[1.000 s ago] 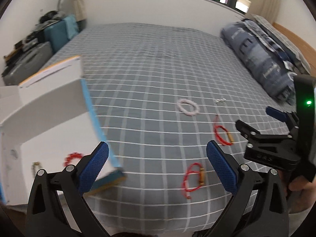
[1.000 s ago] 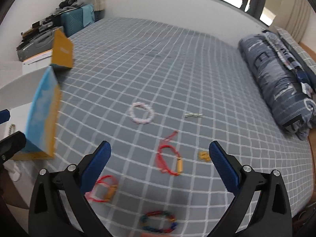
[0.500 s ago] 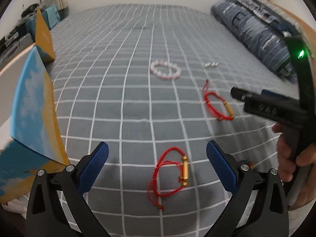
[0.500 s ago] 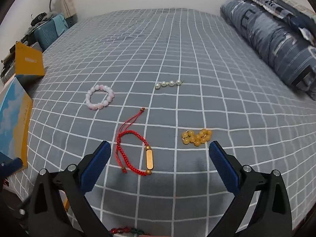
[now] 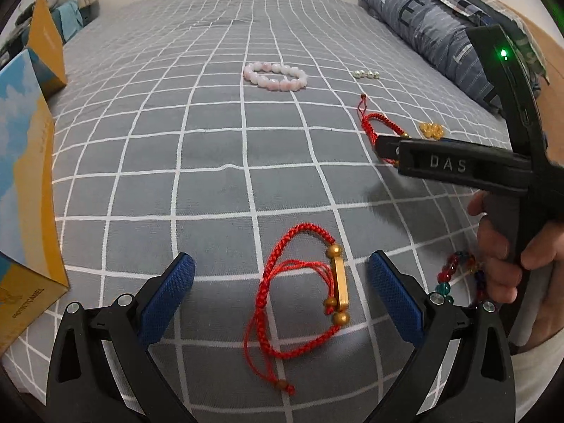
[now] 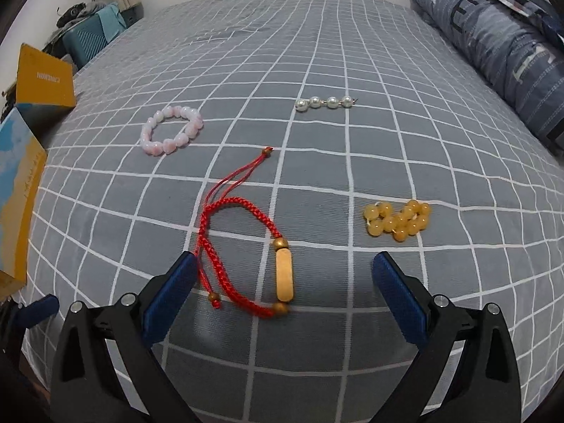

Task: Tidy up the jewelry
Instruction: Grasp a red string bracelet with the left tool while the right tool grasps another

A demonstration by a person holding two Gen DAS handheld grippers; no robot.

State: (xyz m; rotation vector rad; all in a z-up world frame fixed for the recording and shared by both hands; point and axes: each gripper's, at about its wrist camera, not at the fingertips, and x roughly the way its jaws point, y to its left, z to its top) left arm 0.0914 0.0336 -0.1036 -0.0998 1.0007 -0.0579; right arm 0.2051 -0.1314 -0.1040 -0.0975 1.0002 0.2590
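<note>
Braided red cord bracelet (image 5: 306,292) between spread left fingers (image 5: 165,299); right fingers (image 6: 398,296) likewise spread.

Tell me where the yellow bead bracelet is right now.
In the right wrist view, the yellow bead bracelet lies bunched on the bedspread, right of the red cord bracelet and nearer than the pearl strand.

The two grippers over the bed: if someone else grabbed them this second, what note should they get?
Left gripper: open, empty, a red cord bracelet between its fingers on the bed.
Right gripper: open, empty, over the second red bracelet.
Loose on the bed: pink bead bracelet, pearl strand, yellow beads, multicolour beads.
Box at the left edge.
Done: nothing gripped yet.
Left: pick up each piece, probably for the box.
</note>
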